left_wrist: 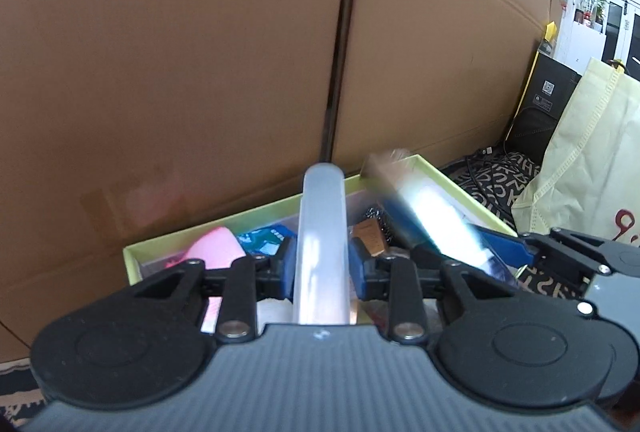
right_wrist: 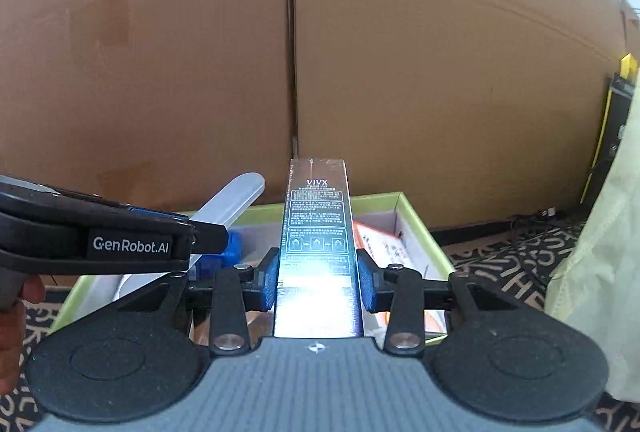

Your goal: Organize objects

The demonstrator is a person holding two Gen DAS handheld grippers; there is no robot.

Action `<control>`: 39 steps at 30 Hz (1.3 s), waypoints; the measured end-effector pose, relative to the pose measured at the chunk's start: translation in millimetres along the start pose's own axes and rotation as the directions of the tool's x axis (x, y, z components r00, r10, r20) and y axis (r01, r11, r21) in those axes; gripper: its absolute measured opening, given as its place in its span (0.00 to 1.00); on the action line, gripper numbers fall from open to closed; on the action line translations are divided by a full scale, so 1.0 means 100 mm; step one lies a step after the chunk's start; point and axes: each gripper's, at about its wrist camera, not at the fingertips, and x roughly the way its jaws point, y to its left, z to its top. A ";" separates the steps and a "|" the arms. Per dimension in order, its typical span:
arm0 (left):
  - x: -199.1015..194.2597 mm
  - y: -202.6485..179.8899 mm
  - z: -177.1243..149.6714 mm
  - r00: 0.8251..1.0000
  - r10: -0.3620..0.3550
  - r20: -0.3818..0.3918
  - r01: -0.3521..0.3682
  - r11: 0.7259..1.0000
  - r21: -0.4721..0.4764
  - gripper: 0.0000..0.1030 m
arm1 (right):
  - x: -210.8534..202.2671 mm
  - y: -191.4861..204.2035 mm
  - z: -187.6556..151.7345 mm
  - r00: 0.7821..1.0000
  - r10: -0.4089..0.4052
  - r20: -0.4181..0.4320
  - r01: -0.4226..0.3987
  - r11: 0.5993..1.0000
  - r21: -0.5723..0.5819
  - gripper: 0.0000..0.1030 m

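Both grippers are up over the lime-green shallow cardboard box (left_wrist: 256, 218), which sits low in the frame against a big brown corrugated cardboard wall (left_wrist: 180, 51) that fills the whole upper part of both views.

Left gripper (left_wrist: 321, 266): there's a long frosted translucent plastic case with rounded ends (left_wrist: 323, 232) running straight up the middle between the blue-padded fingers (left_wrist: 289, 268). The fingers are only partly spread. The case fills the gap between the pads and sits off the box contents, so it looks gripped, though I can't swear the pads are pressing hard.

Right gripper (right_wrist: 318, 278): holding a tall, shiny silvery-blue rectangular carton with "VIVX" printed on it (right_wrist: 318, 232), pointing away from the camera at frame centre. Its fingers (right_wrist: 269, 278) sit on both sides of the carton, partly open to about the carton's width. The glare on the lower half wipes out the print there.

In the right view the left gripper comes in from the left edge with its frosted case poking up to the right, just beside the carton, and a bit of the person's hand (right_wrist: 16, 312) shows at the lower left.

Inside the box, lower left of centre in the left view, sit a pink rounded item (left_wrist: 216, 246) and a blue-and-white packet (left_wrist: 264, 238). An orange-and-white packet (right_wrist: 384, 244) shows in the right view. A pale yellow fabric bag (left_wrist: 580, 167) stands at the right edge on a black-and-white patterned rug (left_wrist: 492, 187).
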 end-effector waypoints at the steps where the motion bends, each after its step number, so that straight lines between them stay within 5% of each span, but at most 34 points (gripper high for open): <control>1: 0.01 0.01 -0.03 1.000 -0.002 0.008 0.002 1.000 0.000 0.56 | 0.04 -0.01 -0.02 1.000 0.004 -0.010 -0.004 1.000 -0.004 0.43; 2: 0.00 0.02 -0.06 1.000 0.009 0.024 -0.009 1.000 -0.004 0.72 | 0.09 0.01 -0.03 1.000 0.007 -0.016 -0.007 1.000 -0.005 0.51; 3: -0.03 0.03 -0.10 0.999 0.020 0.048 -0.019 1.000 -0.006 0.76 | 0.11 0.00 -0.05 1.000 0.007 -0.019 -0.007 1.000 -0.005 0.55; 8: -0.18 0.06 -0.18 0.997 0.026 0.069 -0.027 1.000 0.014 0.78 | -0.01 -0.05 -0.10 1.000 -0.012 -0.008 0.012 1.000 0.011 0.65; 14: -0.67 0.10 -0.22 0.987 0.048 0.150 -0.044 0.999 -0.027 1.00 | -0.51 0.00 -0.06 0.997 -0.040 0.071 0.039 0.999 0.011 0.73; 23: -1.53 0.07 -0.56 0.978 0.124 0.168 -0.124 0.992 -0.010 1.00 | -1.46 0.21 -0.19 0.993 -0.047 0.107 0.050 0.999 -0.023 0.98; 39: -1.91 0.01 -1.47 0.971 0.237 0.040 -0.235 0.971 -0.047 1.00 | -1.76 0.54 -0.82 0.998 -0.062 -0.022 0.061 0.998 -0.022 0.98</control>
